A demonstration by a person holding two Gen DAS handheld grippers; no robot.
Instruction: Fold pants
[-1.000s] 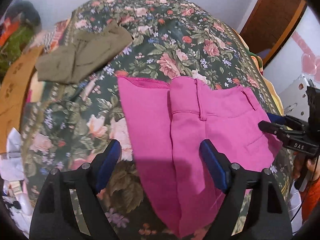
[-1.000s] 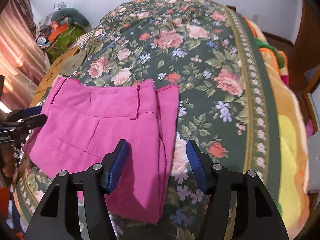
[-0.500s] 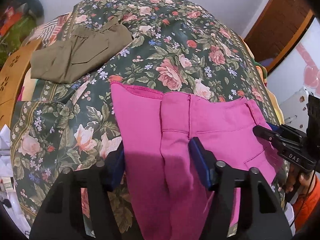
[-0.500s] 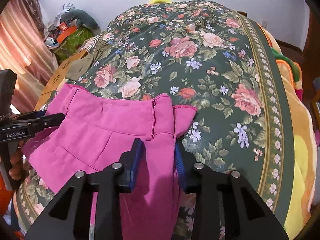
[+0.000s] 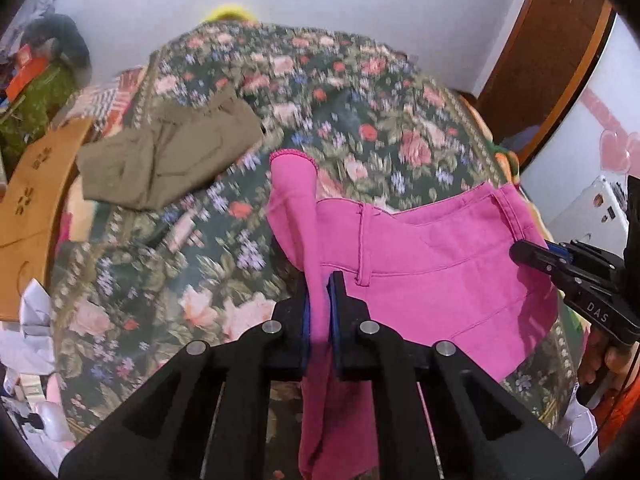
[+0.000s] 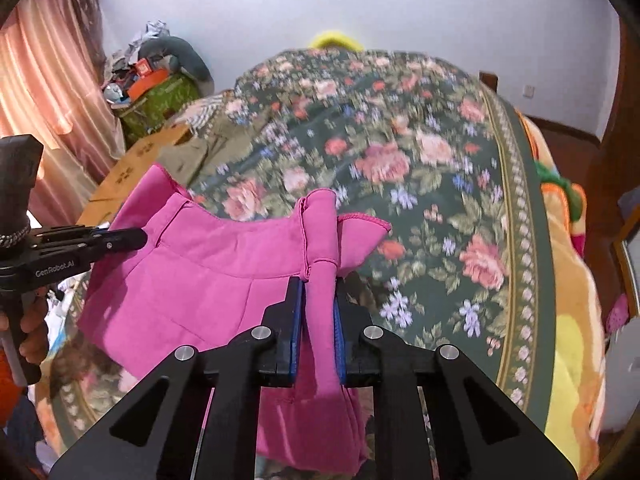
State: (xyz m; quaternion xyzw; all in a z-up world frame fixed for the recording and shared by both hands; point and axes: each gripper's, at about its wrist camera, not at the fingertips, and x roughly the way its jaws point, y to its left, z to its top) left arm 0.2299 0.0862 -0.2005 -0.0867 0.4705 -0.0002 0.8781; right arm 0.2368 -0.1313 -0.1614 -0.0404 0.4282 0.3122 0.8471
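Both tongs are clamped on the pink pants [image 5: 432, 264] right now. The left tongs [image 5: 320, 320] pinch a bunched ridge of pink fabric between their blue pads, and the cloth rises out of the grip to a hemmed edge standing above the bed. The right tongs [image 6: 318, 316] grip a similar gathered roll of the same garment, next to the seam with the belt loop.

The pants [image 6: 224, 268] sag between the two grips, waistband lifted off the floral bedspread [image 5: 360, 120], with more pink fabric hanging below the tongs in both views. In the left wrist view the right tongs [image 5: 536, 254] come in from the right side beside the waistband corner; in the right wrist view the left tongs [image 6: 120, 240] come in from the left side at the opposite end of the waistband.

The bedspread [image 6: 440, 184] is dark green with pink roses, and it is motion-blurred in both views. A pair of olive-brown pants [image 5: 168, 156] lies folded on the far left part of the bed, well apart from the pink pair. A wooden board [image 5: 36, 188] with cut-out shapes stands along the bed's left edge.
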